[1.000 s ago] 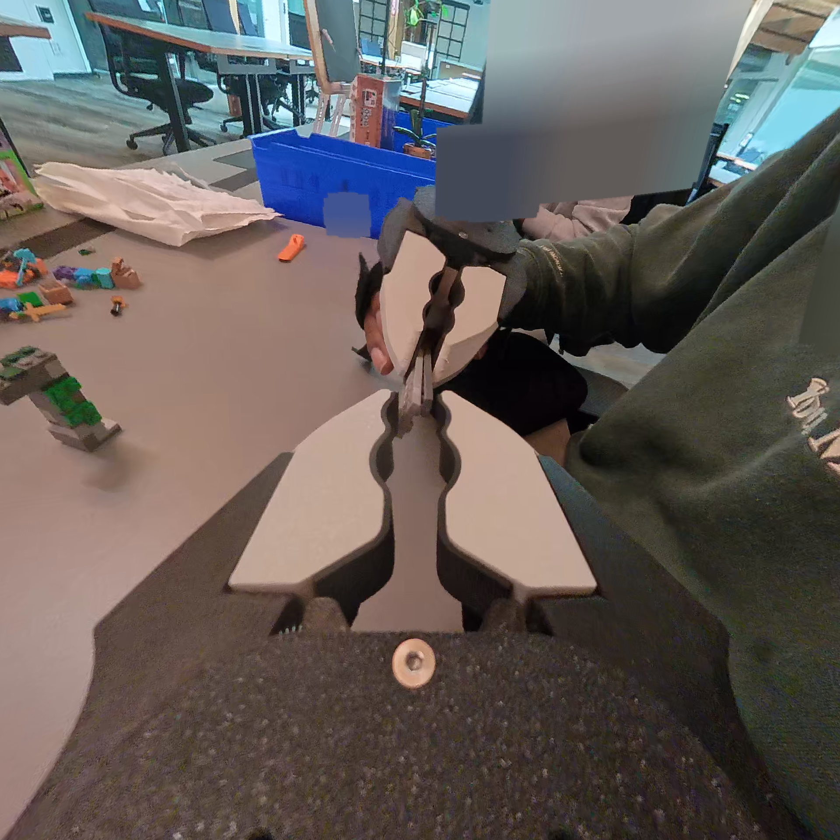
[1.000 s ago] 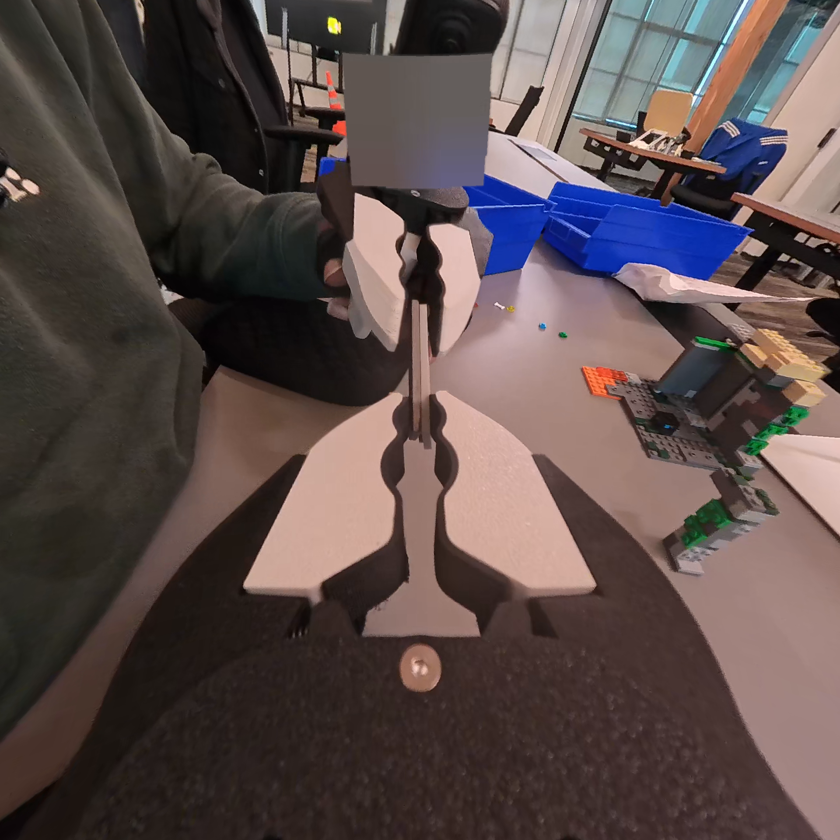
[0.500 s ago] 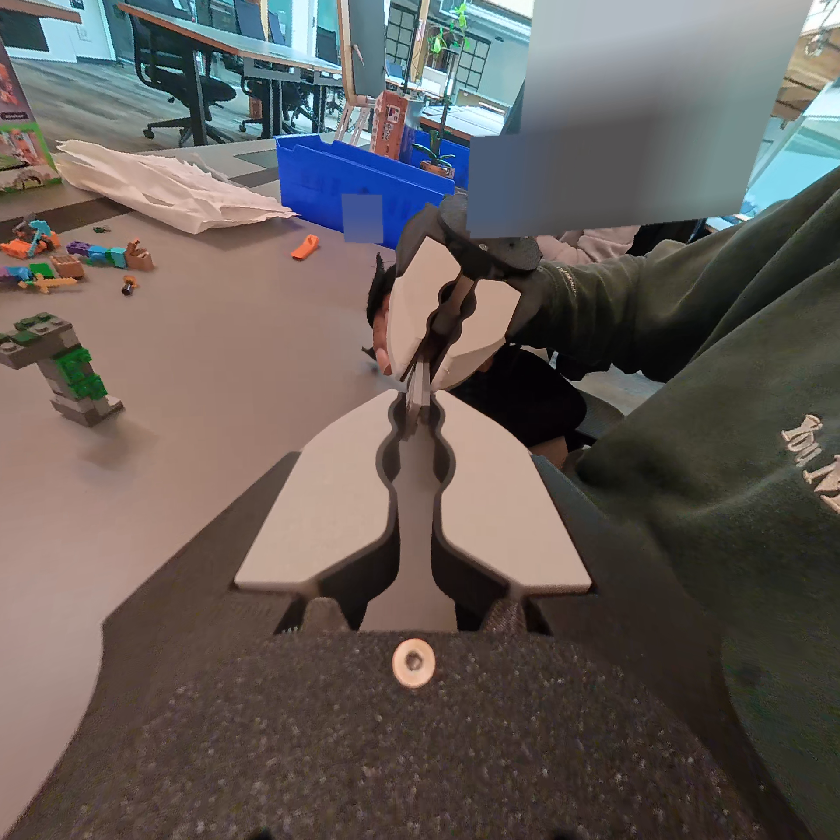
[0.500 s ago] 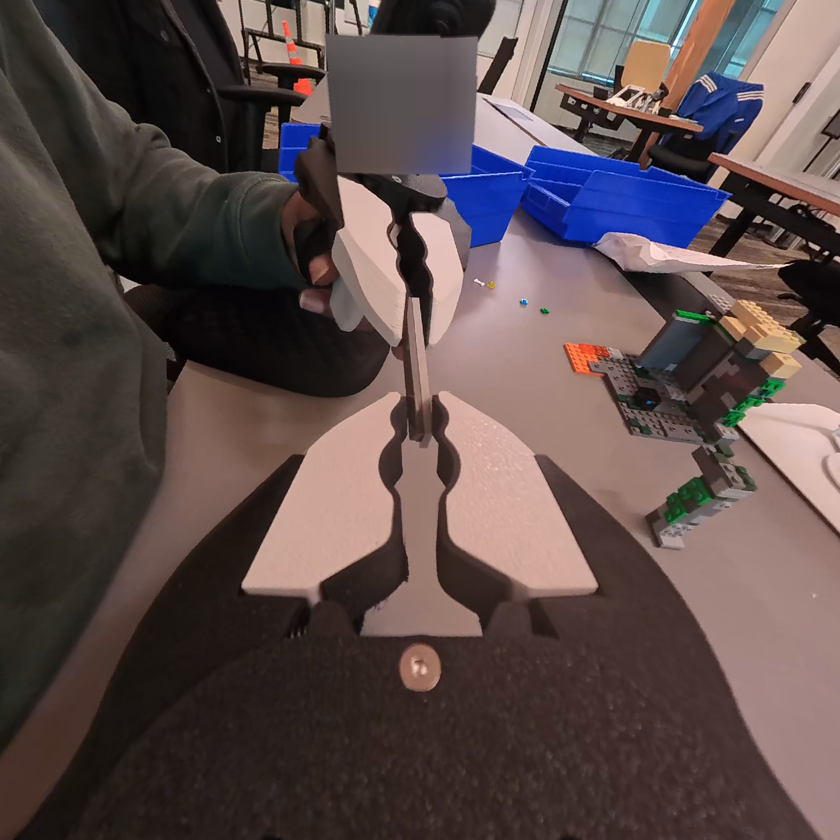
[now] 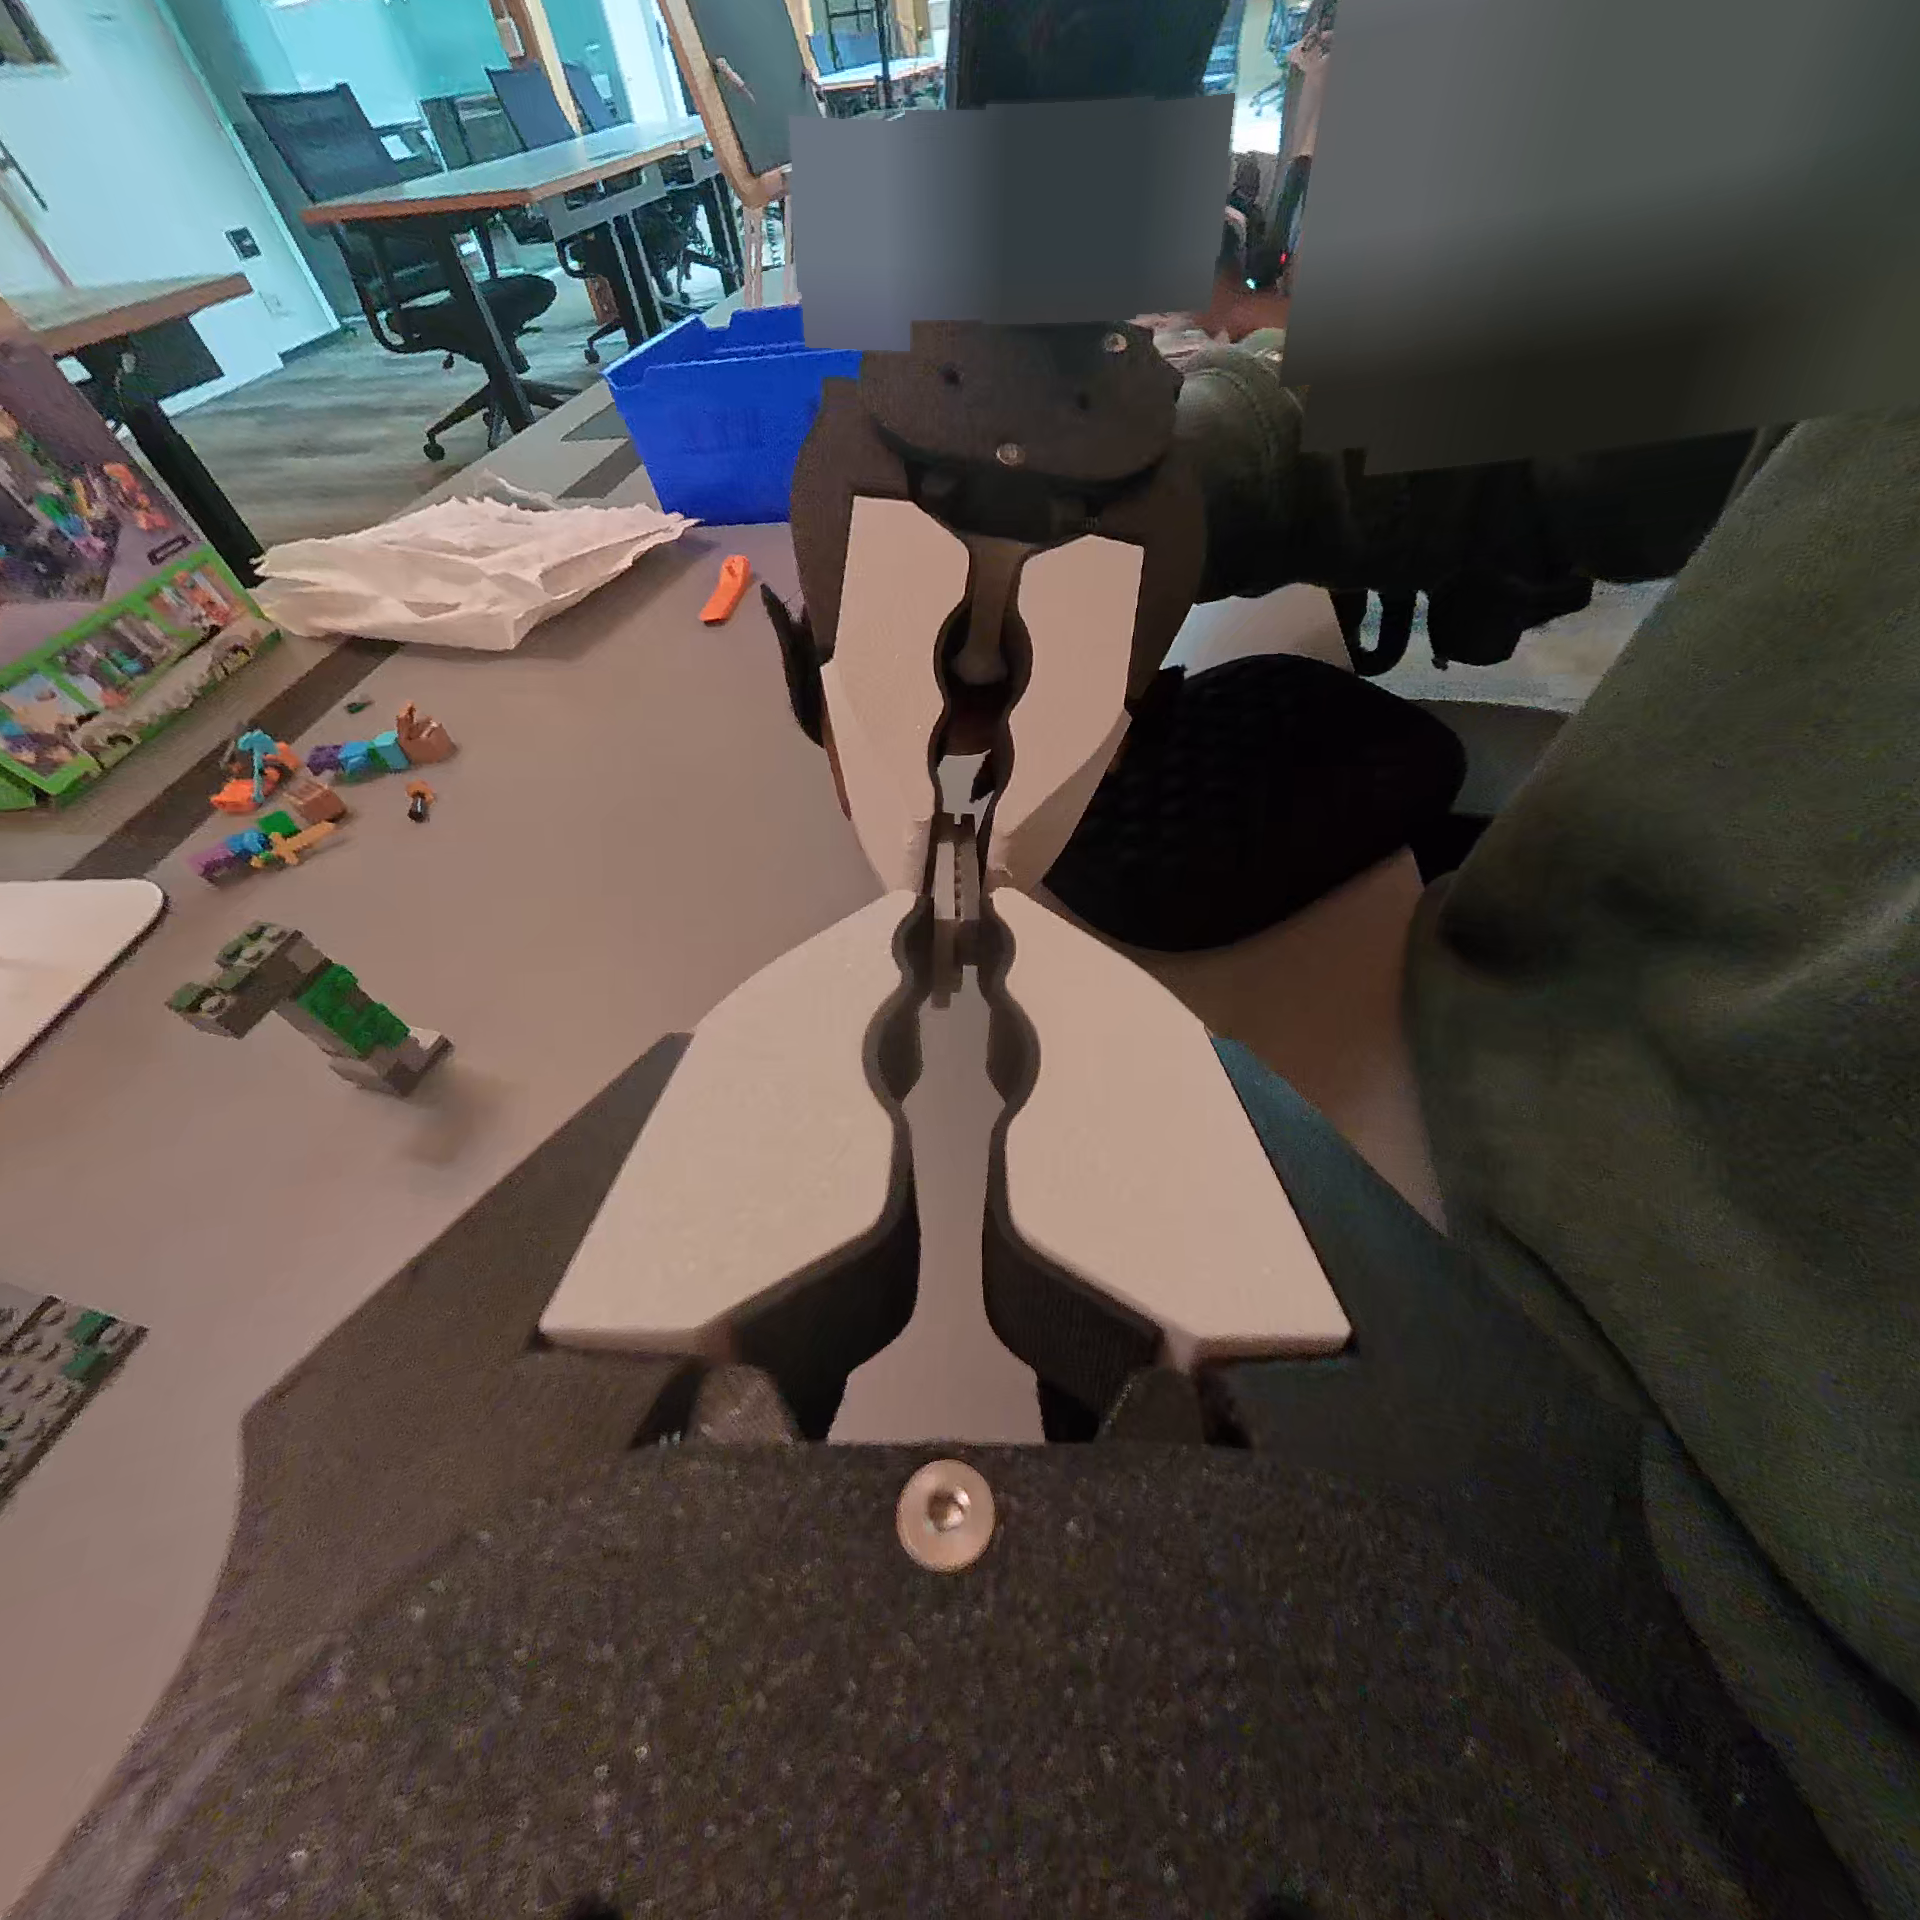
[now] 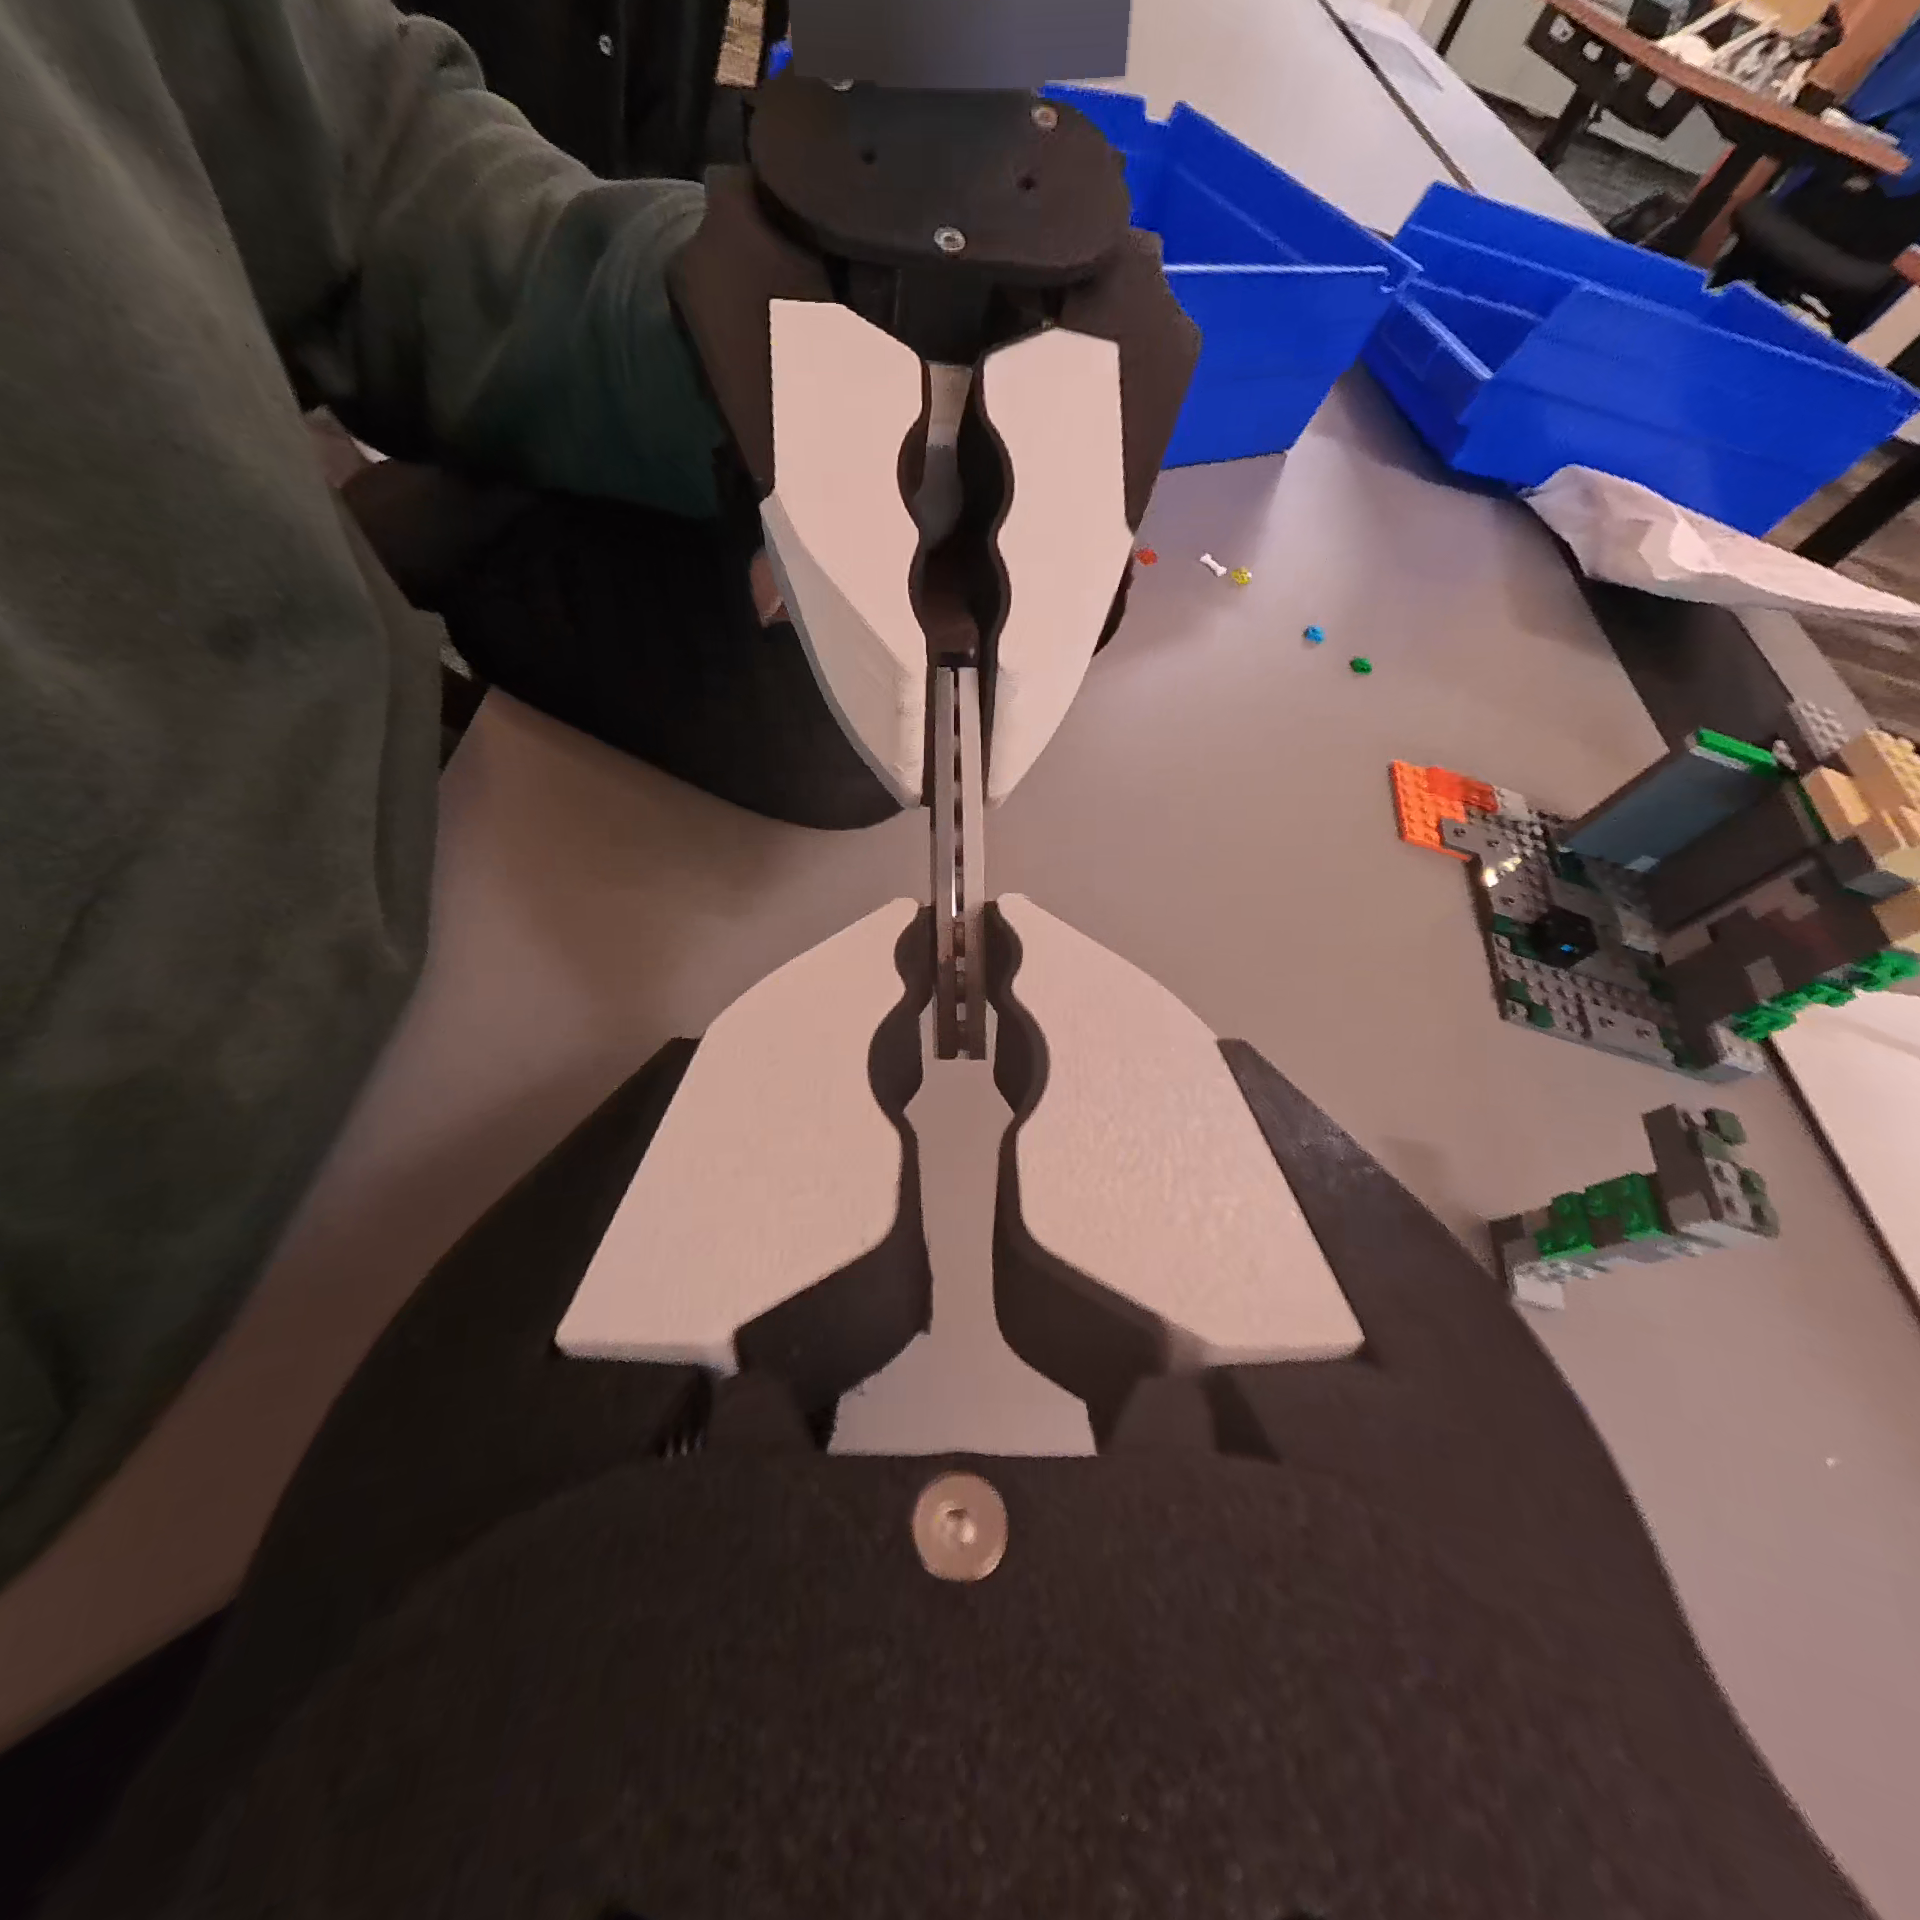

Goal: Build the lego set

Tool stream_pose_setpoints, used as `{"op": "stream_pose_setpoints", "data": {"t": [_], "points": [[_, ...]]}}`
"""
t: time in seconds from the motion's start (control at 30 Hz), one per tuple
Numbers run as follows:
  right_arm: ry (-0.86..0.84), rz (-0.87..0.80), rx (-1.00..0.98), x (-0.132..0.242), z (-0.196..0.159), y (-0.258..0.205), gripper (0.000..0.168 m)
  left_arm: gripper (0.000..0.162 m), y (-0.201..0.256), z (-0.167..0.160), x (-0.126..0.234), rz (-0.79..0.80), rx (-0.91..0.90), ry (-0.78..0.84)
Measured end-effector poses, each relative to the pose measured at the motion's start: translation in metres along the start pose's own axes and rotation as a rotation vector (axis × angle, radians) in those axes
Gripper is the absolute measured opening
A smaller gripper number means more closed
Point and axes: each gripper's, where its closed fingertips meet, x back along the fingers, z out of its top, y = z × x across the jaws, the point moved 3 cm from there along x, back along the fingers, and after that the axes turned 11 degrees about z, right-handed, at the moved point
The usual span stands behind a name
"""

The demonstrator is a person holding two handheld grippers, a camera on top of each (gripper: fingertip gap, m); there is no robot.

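Note:
Two thin grey lego plates (image 5: 951,883), laid flat against each other, hang edge-on in the air between my two grippers. My left gripper (image 5: 951,920) is shut on their near end in the left wrist view. My right gripper (image 5: 954,842) faces it head-on and is shut on the other end. In the right wrist view the plates (image 6: 956,852) bridge a gap between my right gripper (image 6: 956,914) below and my left gripper (image 6: 951,795) above. The plates' flat faces are hidden. A person's green sleeves hold both grippers above the grey table's near edge.
A small green-and-grey lego piece (image 5: 312,1013) (image 6: 1642,1210) stands on the table (image 5: 623,831). A larger build (image 6: 1662,914) is at the right. Loose bricks (image 5: 312,779), the set's box (image 5: 94,623), a white bag (image 5: 468,561), an orange separator (image 5: 724,589) and blue bins (image 6: 1662,353) lie farther out.
Both grippers have turned to face each other squarely. The grey plates, tilted before, now run straight between them. Both grips have held.

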Motion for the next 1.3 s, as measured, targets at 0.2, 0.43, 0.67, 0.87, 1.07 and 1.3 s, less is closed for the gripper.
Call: {"op": "stream_pose_setpoints", "data": {"t": [0.2,0.43,0.67,0.87,1.07,1.3], "points": [[-0.013,0.01,0.02,-0.003,0.0,-0.005,0.006,0.007,0.005,-0.003,0.003,0.0,-0.057,0.032],[-0.006,0.009,-0.027,-0.003,0.0,-0.006,0.006,0.007,0.006,-0.003,0.003,0.002,-0.061,0.037],[-0.04,-0.008,-0.064,-0.01,-0.011,-0.006,0.007,0.007,0.005,-0.014,-0.001,0.007,-0.047,-0.008],[-0.065,-0.018,0.0,-0.017,-0.003,-0.008,0.009,0.007,0.011,-0.013,-0.007,0.012,-0.102,-0.022],[-0.04,-0.033,0.017,-0.016,-0.002,-0.007,0.006,0.009,0.01,-0.01,-0.004,0.032,-0.102,-0.012],[-0.03,-0.022,-0.019,-0.013,-0.009,-0.006,0.005,0.007,0.009,-0.01,-0.002,0.05,-0.101,-0.02]]}}
